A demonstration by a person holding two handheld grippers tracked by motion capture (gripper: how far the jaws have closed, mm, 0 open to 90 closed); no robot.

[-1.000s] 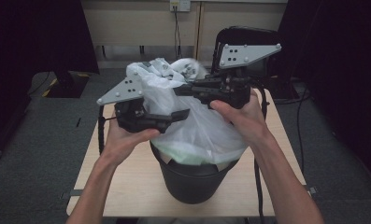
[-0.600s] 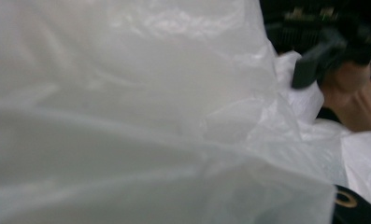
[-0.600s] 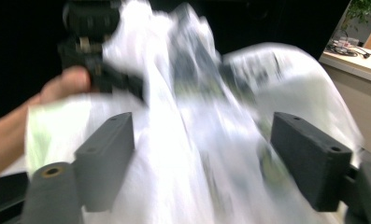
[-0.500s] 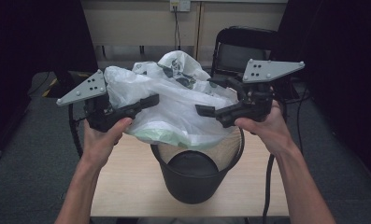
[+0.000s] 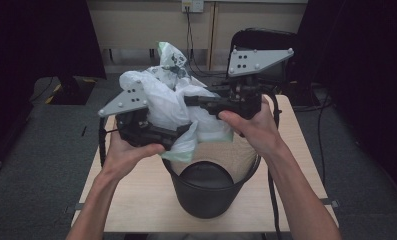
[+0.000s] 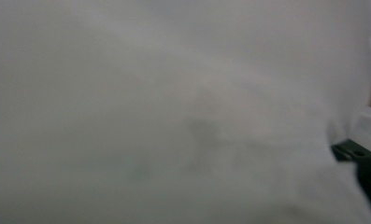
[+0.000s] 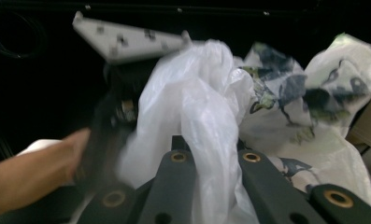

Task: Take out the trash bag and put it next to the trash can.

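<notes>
A white plastic bag [image 5: 168, 102] bulges out of a black bin [image 5: 211, 200] on the table. My left gripper [image 5: 186, 132] reaches in from the left, low against the bag's side. Its jaws have just been opening, and bag plastic [image 6: 174, 93] lies over and between them, close to the camera. My right gripper [image 5: 191, 100] comes in from the right, higher up. Its jaws have just closed and pinch a gathered fold of the bag [image 7: 206, 116]. In the right gripper view the left gripper [image 7: 122, 102] sits behind that fold.
A printed white-and-green bag [image 5: 172, 56] sticks up behind the white one. The bin stands on a small wooden table [image 5: 306, 165] with carpet around it. A black chair [image 5: 271, 45] and cabinets with a hanging cable stand behind.
Half a second ago the grippers were spread to either side of the bag. Both have come back in to its middle, the left lower, the right higher, and the bag top is bunched.
</notes>
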